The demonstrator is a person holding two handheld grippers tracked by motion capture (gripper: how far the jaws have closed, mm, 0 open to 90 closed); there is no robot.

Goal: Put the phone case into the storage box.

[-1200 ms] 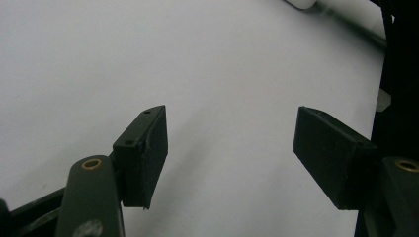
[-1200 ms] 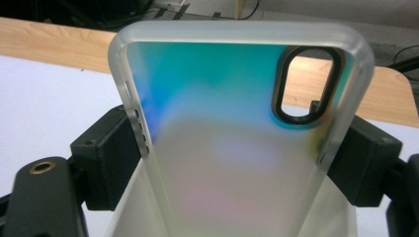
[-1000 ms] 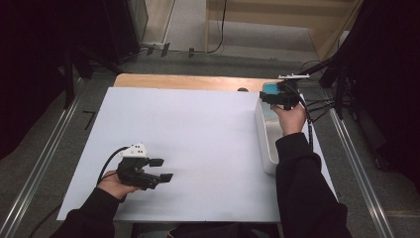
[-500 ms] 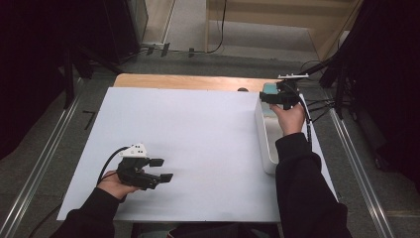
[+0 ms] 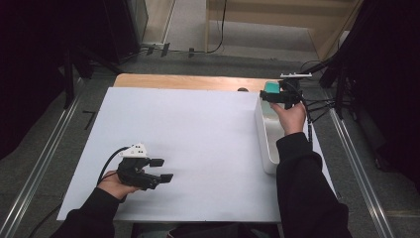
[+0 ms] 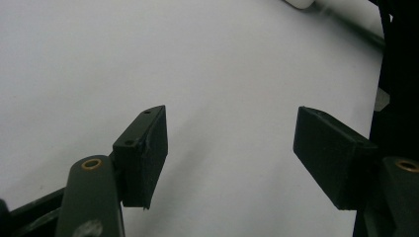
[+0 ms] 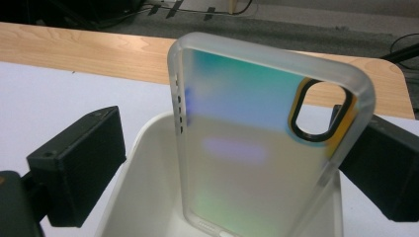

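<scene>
A frosted translucent phone case (image 7: 257, 143) with teal, blue and yellow tints stands upright in the far end of a white bin (image 7: 143, 163). My right gripper (image 7: 230, 168) straddles it. Its jaws have just been opening: the left pad (image 7: 79, 168) stands clear of the case, and the right pad (image 7: 380, 168) sits right beside the case's edge. From above, the case (image 5: 271, 88) shows teal at the right gripper (image 5: 270, 96) over the bin (image 5: 262, 144). My left gripper (image 5: 162, 169) rests low over the white sheet at the near left, open with nothing between its pads (image 6: 143, 153).
A white sheet (image 5: 198, 139) covers most of the wooden table (image 5: 188, 81). The bin stands along the sheet's right edge. Cables (image 5: 322, 106) trail off to the right of the table. Metal rails (image 5: 44, 158) run along both sides on the floor.
</scene>
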